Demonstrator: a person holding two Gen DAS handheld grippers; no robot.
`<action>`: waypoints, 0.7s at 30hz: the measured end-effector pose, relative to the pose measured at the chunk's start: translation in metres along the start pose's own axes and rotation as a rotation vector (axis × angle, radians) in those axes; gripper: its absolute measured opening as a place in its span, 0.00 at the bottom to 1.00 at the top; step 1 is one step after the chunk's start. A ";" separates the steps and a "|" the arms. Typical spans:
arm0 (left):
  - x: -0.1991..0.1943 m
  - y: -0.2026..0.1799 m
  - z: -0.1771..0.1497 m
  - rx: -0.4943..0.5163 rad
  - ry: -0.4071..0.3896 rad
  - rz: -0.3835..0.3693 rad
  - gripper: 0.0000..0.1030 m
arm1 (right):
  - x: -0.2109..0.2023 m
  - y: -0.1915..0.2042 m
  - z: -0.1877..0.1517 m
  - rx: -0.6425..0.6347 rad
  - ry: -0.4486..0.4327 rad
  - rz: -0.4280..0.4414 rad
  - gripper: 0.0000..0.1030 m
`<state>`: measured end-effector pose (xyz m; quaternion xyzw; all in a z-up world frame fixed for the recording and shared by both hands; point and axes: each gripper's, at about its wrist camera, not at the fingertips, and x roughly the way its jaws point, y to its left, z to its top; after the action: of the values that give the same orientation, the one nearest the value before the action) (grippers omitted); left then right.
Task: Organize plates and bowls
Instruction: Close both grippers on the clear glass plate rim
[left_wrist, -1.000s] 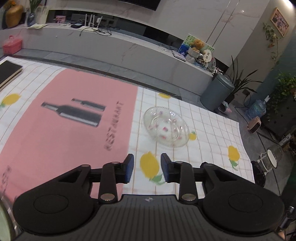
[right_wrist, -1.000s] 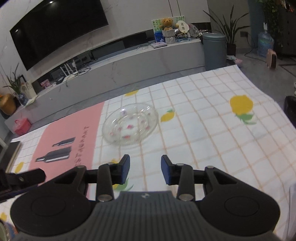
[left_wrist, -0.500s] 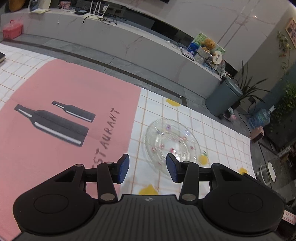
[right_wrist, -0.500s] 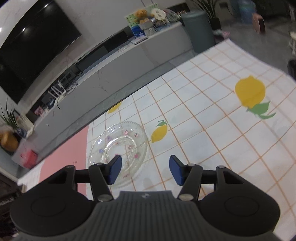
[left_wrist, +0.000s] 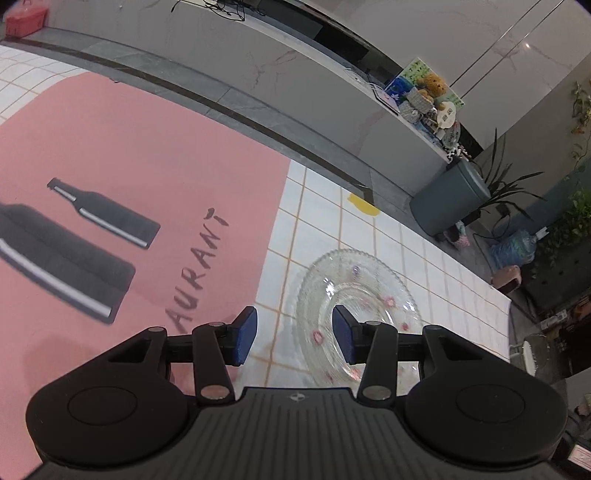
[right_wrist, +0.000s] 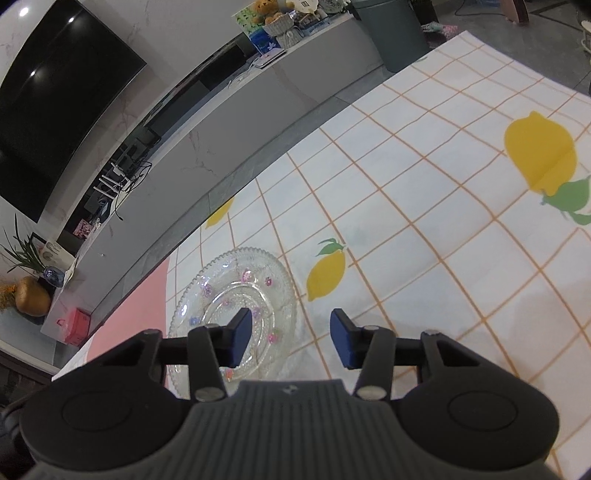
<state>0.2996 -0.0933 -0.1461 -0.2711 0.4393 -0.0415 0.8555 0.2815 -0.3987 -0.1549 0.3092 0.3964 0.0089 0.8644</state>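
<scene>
Both grippers straddle opposite rims of the glass plate (left_wrist: 356, 310), left gripper (left_wrist: 293, 338) wide with nothing pinched, right gripper (right_wrist: 290, 341) closing but not yet gripping, apparently for a two-handed lift off the tablecloth (right_wrist: 424, 206).

The clear round glass plate (left_wrist: 356, 295) with pink flower dots looks glossy, its rim beaded. The lemon-print checked tablecloth (right_wrist: 424, 206) is smooth and matt. The long grey marble-look counter (left_wrist: 280, 74) shines faintly.
</scene>
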 end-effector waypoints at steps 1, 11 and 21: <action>0.003 0.000 0.001 0.003 0.001 0.001 0.50 | 0.002 -0.001 0.001 0.003 0.002 0.004 0.46; 0.017 0.000 0.005 0.012 -0.001 0.007 0.41 | 0.017 -0.004 0.000 0.021 0.025 0.032 0.34; 0.020 -0.017 -0.001 0.078 0.013 0.061 0.13 | 0.020 0.002 -0.007 0.005 0.049 0.010 0.08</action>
<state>0.3134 -0.1143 -0.1524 -0.2238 0.4510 -0.0344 0.8633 0.2910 -0.3881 -0.1704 0.3129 0.4158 0.0201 0.8537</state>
